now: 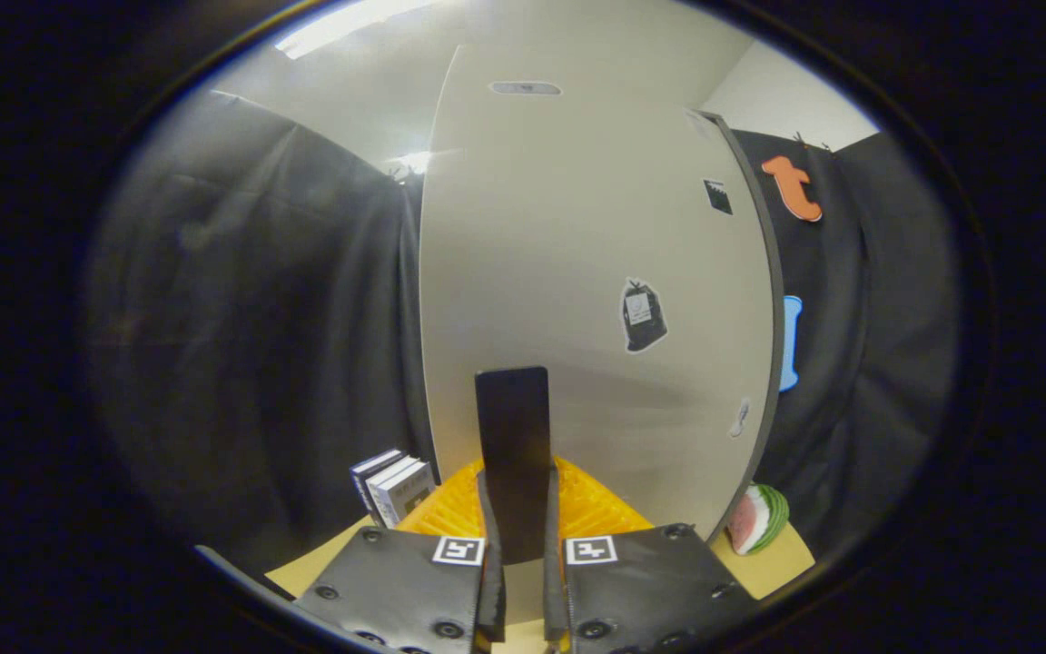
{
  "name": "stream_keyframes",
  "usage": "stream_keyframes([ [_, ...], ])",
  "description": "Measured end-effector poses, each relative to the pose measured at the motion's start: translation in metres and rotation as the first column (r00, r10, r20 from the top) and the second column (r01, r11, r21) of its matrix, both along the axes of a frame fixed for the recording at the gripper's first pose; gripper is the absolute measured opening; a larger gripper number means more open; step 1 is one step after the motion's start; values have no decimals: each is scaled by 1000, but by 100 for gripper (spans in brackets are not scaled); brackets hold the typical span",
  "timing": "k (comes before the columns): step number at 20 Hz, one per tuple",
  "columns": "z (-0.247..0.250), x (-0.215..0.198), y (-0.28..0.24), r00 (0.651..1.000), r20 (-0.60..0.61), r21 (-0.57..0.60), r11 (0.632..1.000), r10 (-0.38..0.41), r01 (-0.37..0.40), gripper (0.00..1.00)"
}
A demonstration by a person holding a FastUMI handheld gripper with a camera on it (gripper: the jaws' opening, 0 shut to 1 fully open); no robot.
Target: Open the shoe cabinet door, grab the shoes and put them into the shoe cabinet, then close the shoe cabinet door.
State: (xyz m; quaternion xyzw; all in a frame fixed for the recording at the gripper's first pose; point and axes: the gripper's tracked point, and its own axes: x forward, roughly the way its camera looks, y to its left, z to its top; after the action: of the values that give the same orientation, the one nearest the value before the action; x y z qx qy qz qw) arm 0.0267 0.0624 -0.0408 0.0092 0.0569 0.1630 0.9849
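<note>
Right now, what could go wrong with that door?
The gripper is shut on the dark handle of the cabinet door. If the jaws slip, the door may swing loose. The books and the watermelon slice toy sit close beside the cabinet and could get bumped.

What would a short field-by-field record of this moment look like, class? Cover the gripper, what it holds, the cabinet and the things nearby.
gripper: gripper, fingers closed on the dark handle
handle: upright flat bar, between the fingers, on the shoe cabinet door
shoe cabinet door: pale panel just ahead, bearing stickers
orange mat: ribbed, under the handle
books: small stack, left of the door
watermelon slice toy: right of the door
</note>
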Motion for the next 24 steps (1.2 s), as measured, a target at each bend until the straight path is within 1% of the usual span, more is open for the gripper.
stream_keyframes([
  [3,3,-18,-24,1000,2,-5,1000,25,-25,18],
  [7,5,-41,-65,1000,-9,6,1000,9,-9,17],
  [11,8,-53,-104,999,-6,-4,999,-43,43,17],
  [15,10,-56,-139,994,17,-50,993,-105,106,16],
  [21,16,-56,-201,972,14,-59,970,-235,235,15],
  [24,17,-53,-227,962,14,-52,961,-273,273,10],
])
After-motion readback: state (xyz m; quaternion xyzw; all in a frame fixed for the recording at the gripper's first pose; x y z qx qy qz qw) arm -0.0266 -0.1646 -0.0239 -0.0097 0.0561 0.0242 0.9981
